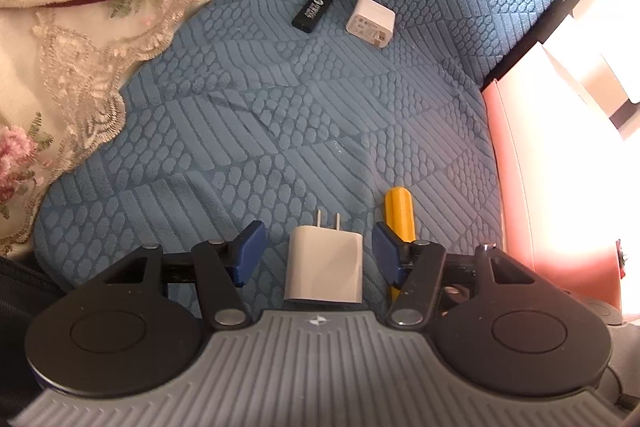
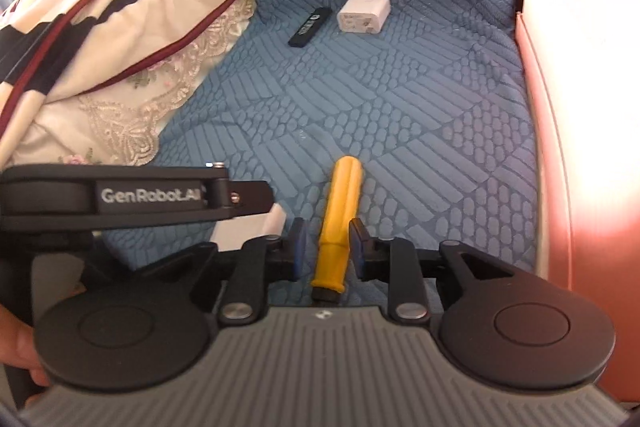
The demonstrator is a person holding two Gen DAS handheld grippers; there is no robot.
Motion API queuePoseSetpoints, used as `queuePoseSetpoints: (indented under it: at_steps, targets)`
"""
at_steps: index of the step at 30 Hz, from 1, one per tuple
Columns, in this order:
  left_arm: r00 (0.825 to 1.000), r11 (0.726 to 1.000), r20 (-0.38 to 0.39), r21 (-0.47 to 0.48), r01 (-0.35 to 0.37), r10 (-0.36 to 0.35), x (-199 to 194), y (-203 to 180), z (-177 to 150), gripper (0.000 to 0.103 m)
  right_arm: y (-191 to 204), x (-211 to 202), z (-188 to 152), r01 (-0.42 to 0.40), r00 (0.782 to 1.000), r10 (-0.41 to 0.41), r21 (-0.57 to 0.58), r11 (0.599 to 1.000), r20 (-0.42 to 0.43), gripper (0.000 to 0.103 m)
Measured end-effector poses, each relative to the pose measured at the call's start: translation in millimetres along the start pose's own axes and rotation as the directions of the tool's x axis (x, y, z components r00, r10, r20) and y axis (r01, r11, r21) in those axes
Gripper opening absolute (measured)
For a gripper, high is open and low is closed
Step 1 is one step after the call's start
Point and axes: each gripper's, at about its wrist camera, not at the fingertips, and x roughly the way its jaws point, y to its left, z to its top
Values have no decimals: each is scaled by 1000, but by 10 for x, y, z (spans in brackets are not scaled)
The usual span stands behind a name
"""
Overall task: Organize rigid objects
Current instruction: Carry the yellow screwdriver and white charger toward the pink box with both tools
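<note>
White charger point(image 1: 324, 269) btwn spread left gripper point(image 1: 319, 253) fingers, prongs fwd — right gripper point(image 2: 328, 247) straddles yellow handle point(image 2: 338, 219), unclamped, lengthwise.

cover point(image 1: 280, 115) blue, geometric | charger point(image 1: 324, 269) white | handle point(image 2: 340, 223) yellow, perhaps screwdriver

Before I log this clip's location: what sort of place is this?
Probably a home bedroom or living room: the objects lie on a blue textured fabric cover, like a bed or sofa, beside a lace-trimmed floral quilt. Household chargers lie loose on it.
</note>
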Motion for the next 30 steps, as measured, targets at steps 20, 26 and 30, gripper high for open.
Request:
queuePoseSetpoints:
  at_steps: [20,26,30]
  targets:
    - [999,997,-42,74,12,-9,40,-64,-64,65,-45,4,-83,161,987,-162,-40,986,-16,22]
    - [998,990,-42,133,-37,43,105,-138,-120,53,-84,68,-93,170,985,-171,-29,985,-28,23]
    - [998,987,-41,154,-41,48,108,-142,-146,51,-88,92,-102,190,982,-191,-15,982,-10,23]
